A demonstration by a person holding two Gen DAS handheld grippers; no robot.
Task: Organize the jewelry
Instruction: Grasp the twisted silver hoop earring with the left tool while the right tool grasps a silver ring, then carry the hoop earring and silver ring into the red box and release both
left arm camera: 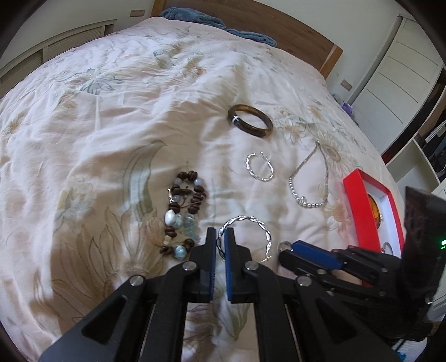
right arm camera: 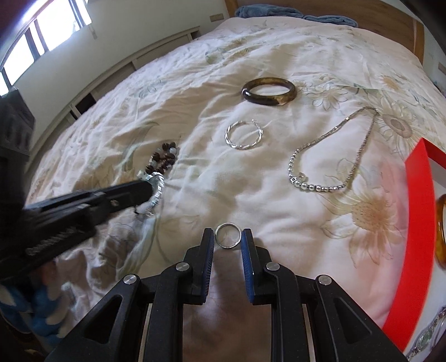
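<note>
My left gripper (left arm camera: 222, 231) is shut on the rim of a twisted silver hoop (left arm camera: 259, 225), which lies low over the floral bedspread (left arm camera: 111, 111). In the right wrist view the same gripper (right arm camera: 152, 183) comes in from the left with the hoop (right arm camera: 157, 183) at its tip. My right gripper (right arm camera: 228, 232) is shut on a small silver ring (right arm camera: 219, 244), held flat between its blue pads just above the bedspread. Seen from the left wrist, the right gripper (left arm camera: 287, 246) sits immediately right of the hoop. At the right edge stands a red jewelry box (right arm camera: 415, 222), open.
On the bedspread lie a brown bangle (right arm camera: 267, 103), a smaller twisted silver hoop (right arm camera: 242, 146), a silver bead necklace (right arm camera: 317, 188) and a brown-and-blue beaded bracelet (left arm camera: 181, 208). An amber bangle (right arm camera: 439, 231) rests inside the box. Blue towels (left arm camera: 195, 16) sit by the headboard.
</note>
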